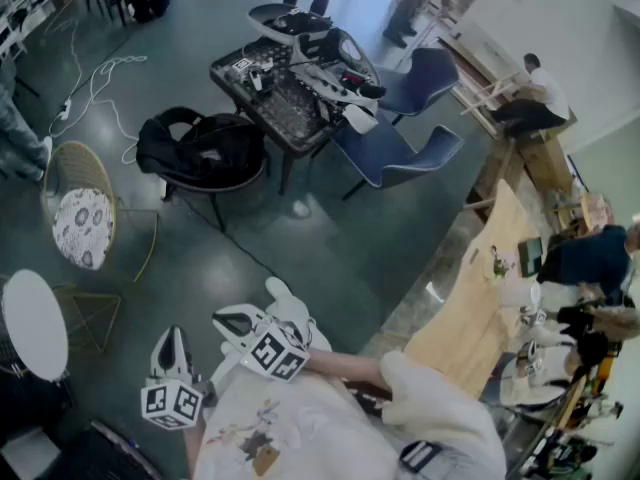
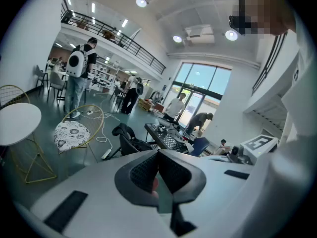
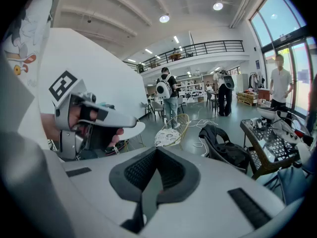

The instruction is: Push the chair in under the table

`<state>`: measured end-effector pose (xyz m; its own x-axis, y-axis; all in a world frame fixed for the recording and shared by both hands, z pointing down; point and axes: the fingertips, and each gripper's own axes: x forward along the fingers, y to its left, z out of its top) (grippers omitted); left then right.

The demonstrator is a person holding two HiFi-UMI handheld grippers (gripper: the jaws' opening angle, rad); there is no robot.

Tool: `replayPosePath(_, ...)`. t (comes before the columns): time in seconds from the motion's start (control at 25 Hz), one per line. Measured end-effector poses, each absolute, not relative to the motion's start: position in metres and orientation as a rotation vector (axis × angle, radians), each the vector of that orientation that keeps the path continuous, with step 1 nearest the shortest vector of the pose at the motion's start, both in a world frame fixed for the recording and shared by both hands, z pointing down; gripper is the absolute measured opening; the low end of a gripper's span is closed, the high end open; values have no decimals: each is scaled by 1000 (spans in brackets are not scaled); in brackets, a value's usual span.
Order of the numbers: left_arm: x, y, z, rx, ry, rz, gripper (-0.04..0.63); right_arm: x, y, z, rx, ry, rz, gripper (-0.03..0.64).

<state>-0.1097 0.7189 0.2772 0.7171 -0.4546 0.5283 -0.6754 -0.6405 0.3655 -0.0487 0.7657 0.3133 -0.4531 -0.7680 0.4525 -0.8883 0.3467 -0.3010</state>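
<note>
Left gripper (image 1: 172, 340) and right gripper (image 1: 232, 320): both closed, empty, near the body. Black chair (image 1: 230, 181), loaded with a dark bag (image 1: 200, 146), stands just beside the desk (image 1: 288, 113), well apart from them. Risk: closed tips could slip off and dislodge the bag.

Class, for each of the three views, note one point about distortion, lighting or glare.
Head view: dim and bluish across the floor. Left gripper view: fisheye bending, black corners, glaring ceiling lamps. Right gripper view: same fisheye bending; the windows are brightest.
</note>
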Motion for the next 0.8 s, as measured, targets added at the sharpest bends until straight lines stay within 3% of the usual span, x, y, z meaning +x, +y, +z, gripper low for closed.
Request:
replayPosePath(0.12,-26,703,304,2430,-835,523,9,45,740,321,1637,-2358,657,6)
replayPosePath(0.24,16,711,320,2379,-895,488,9,88,735,330,1585,-2398,644,6)
replayPosePath(0.56,6,720,318,2231,-1235,363,9,78,730,343,1224,-2590,718,6)
replayPosePath(0.8,13,716,315,2221,-1321,343,9,95,710,334,1217,-2654,641,6)
